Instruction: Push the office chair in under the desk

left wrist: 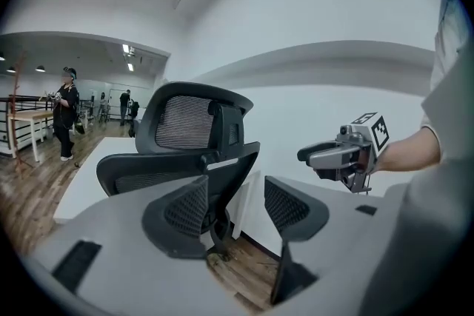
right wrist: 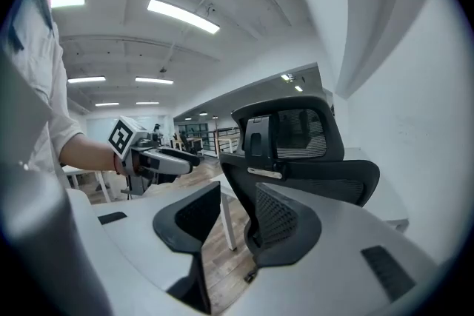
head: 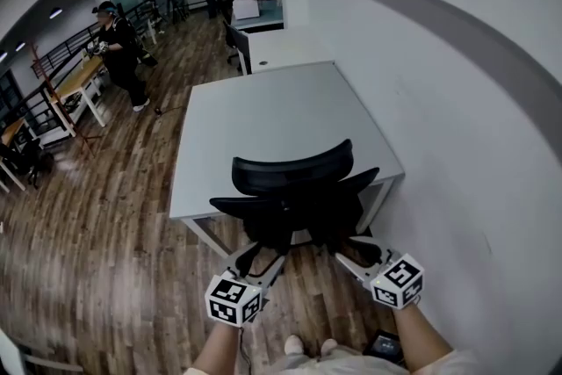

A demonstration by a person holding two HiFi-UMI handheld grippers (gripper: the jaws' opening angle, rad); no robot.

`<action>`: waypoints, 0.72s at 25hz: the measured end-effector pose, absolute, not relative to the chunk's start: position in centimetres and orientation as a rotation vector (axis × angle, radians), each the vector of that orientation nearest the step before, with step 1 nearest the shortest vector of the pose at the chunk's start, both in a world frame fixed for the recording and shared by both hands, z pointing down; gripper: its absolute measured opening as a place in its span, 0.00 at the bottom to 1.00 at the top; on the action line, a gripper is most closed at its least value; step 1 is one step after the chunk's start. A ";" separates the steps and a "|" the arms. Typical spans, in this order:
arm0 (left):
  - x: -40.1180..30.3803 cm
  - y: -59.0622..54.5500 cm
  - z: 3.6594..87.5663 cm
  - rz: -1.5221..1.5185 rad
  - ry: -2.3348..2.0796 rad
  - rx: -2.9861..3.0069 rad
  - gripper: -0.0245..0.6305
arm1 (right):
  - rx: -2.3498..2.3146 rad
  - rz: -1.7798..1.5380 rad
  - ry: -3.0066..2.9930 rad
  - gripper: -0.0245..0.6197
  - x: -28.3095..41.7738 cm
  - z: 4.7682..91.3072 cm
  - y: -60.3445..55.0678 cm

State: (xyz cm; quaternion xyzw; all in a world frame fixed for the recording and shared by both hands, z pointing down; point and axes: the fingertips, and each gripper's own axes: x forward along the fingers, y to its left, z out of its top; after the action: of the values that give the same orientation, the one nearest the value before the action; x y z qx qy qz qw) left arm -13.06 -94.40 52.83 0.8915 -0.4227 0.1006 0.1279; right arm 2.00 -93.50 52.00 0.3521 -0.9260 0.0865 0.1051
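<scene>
A black mesh office chair [head: 290, 189] stands at the near edge of the white desk [head: 263, 114], its back and headrest toward me. My left gripper [head: 252, 257] is just behind the chair back's left side, and my right gripper [head: 355, 250] just behind its right side. In the left gripper view the jaws [left wrist: 237, 207] stand apart, with the chair [left wrist: 194, 131] beyond them and only its spine and the floor in the gap. In the right gripper view the jaws [right wrist: 237, 220] are likewise apart, the chair [right wrist: 304, 148] close ahead. Neither pair presses on anything.
A white wall [head: 457, 118] runs along the desk's right side. More desks and a second dark chair [head: 235, 44] stand beyond. A person [head: 118, 53] stands at a wooden table far left. Wood floor [head: 105, 215] spreads to the left. A dark object [head: 385, 345] lies by my feet.
</scene>
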 end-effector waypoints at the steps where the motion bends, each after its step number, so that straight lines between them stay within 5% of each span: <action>1: -12.8 -93.9 52.7 0.287 -1.227 2.599 0.39 | 1.032 0.237 -2.731 0.27 2.0 51.7 -93.1; 9: -11.7 -90.5 52.8 0.252 -1.196 2.595 0.06 | 0.965 0.254 -2.785 0.12 1.9 51.0 -89.9; 18: -9.7 -86.4 53.8 0.200 -1.012 2.569 0.04 | 0.893 0.387 -2.770 0.10 2.1 53.2 -85.8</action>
State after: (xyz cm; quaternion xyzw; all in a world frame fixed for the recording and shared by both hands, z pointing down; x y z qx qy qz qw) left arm -9.66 -86.41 53.77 0.9119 -0.3592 0.0709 0.1854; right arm 2.09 -85.79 53.17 0.3026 -0.9385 0.1311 0.1025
